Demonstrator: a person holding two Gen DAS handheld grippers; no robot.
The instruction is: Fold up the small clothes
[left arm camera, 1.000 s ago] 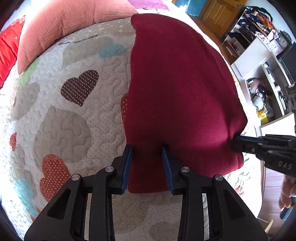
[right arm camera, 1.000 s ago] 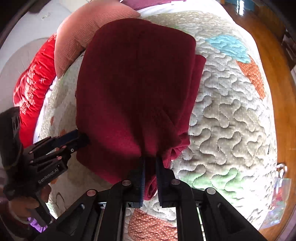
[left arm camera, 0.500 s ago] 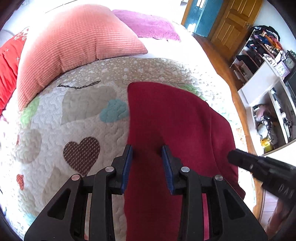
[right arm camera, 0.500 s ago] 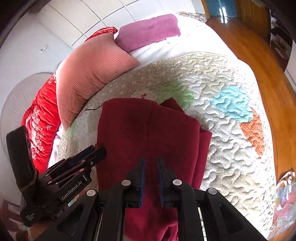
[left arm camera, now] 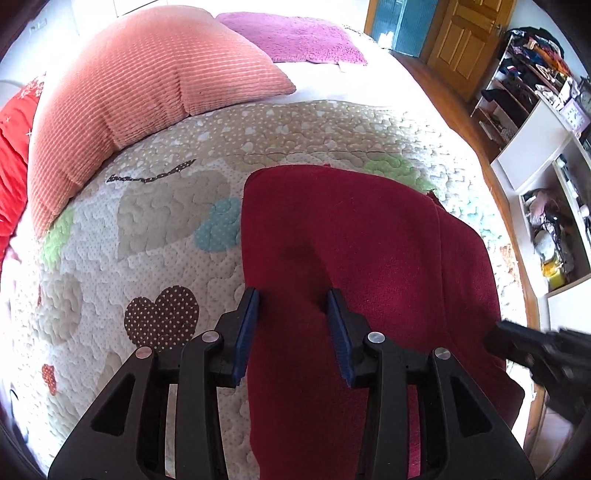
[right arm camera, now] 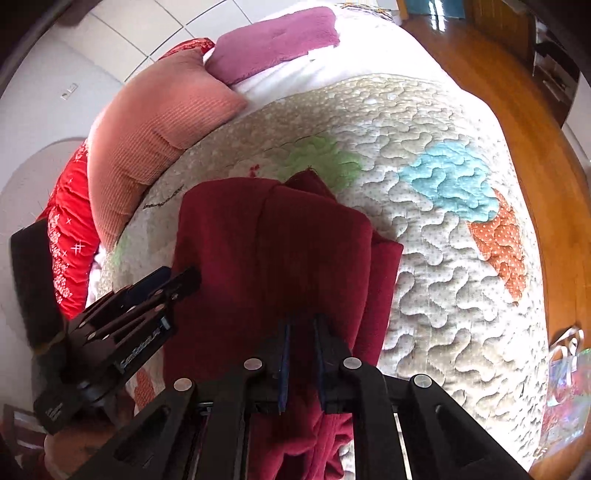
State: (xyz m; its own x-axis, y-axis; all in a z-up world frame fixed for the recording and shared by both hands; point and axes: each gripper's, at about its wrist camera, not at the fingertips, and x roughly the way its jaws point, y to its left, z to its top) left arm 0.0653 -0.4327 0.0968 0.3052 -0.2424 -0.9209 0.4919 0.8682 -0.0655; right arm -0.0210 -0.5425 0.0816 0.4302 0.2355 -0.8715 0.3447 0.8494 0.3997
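A dark red garment (left arm camera: pixel 354 251) lies folded lengthwise on the heart-patterned quilt (left arm camera: pixel 155 236); it also shows in the right wrist view (right arm camera: pixel 273 251). My left gripper (left arm camera: pixel 291 306) has its jaws wide apart with the cloth's near left edge between them, not squeezed. My right gripper (right arm camera: pixel 301 332) is shut on the garment's near right edge, cloth bunched between the blue pads. The right gripper shows blurred in the left wrist view (left arm camera: pixel 532 350); the left gripper shows in the right wrist view (right arm camera: pixel 173 284).
A salmon ribbed pillow (left arm camera: pixel 147 85), a purple pillow (left arm camera: pixel 295 33) and a red pillow (left arm camera: pixel 11 166) lie at the head of the bed. Shelves with clutter (left arm camera: pixel 546 155) and a wooden door (left arm camera: pixel 469 37) stand right. Wooden floor (right arm camera: pixel 546 155) borders the bed's right edge.
Both grippers have pulled back toward the near edge and tilted up, drawing the garment's near end along. The pillows have come into view. The left jaws stay wide, the right stays shut.
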